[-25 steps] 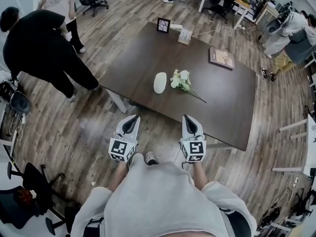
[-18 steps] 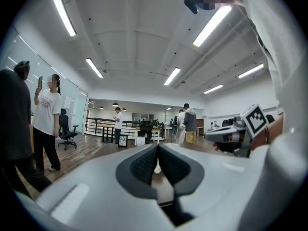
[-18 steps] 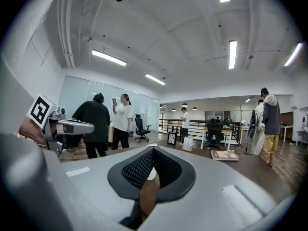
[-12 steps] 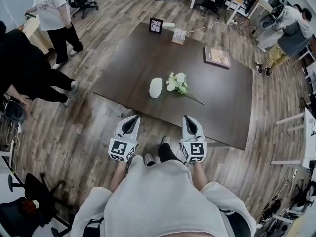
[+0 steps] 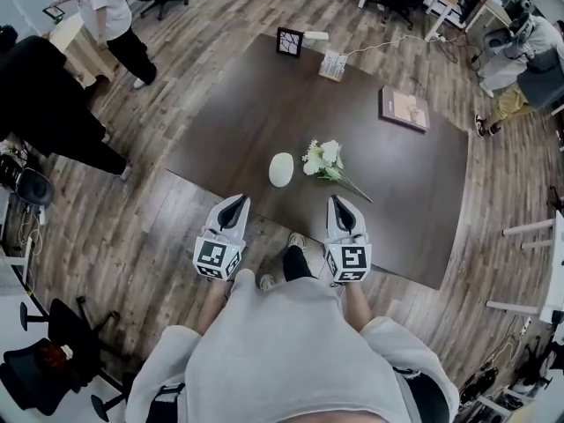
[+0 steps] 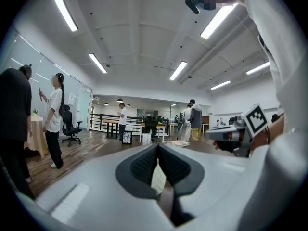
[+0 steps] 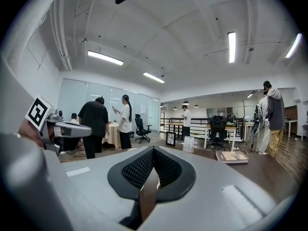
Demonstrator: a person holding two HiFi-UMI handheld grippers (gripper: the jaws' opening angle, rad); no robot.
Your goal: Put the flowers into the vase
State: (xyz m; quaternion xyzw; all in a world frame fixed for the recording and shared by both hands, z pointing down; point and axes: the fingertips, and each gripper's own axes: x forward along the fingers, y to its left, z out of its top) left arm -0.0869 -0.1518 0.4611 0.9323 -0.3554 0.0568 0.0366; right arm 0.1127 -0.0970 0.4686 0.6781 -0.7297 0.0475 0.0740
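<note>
Moved: both hand-held grippers have come forward side by side toward the tabletop (image 5: 264, 104), so the flowers and vase lie nearer their tips than a second ago. Neither thing has shifted on the wood.
Tabletop: dark wood, stretching ahead of both tips. Its near edge runs just under the left tip and a little behind the right one.
Bystanders: two (image 5: 53, 95) stand on the floor far off to the left hand-held gripper's outer side, well clear of the reach.
Left hand-held gripper: (image 5: 235, 200) jaws closed together, nothing in them. It points nearly level at the tabletop, probably carried shut only because the approach is not finished.
Right hand-held gripper: (image 5: 339, 199) jaws likewise closed on nothing, held level beside its twin and well apart from it.
Book: (image 5: 404, 108) far ahead and outward of the right tip, out of the way.
Flowers: (image 5: 322, 159) a pale bunch lying flat just ahead of the right tip. The blooms turn toward the vase and the stem trails outward to the right, so the stem end seems the natural place for the right jaws to pinch.
Vase: (image 5: 281, 169) white, ahead and between the two tips, nearer the left, just beside the blooms. Whether it stands or lies cannot be told from above. The left jaws look placed to steady it.
Stage: approach only. Both jaws must open before any grasp.
</note>
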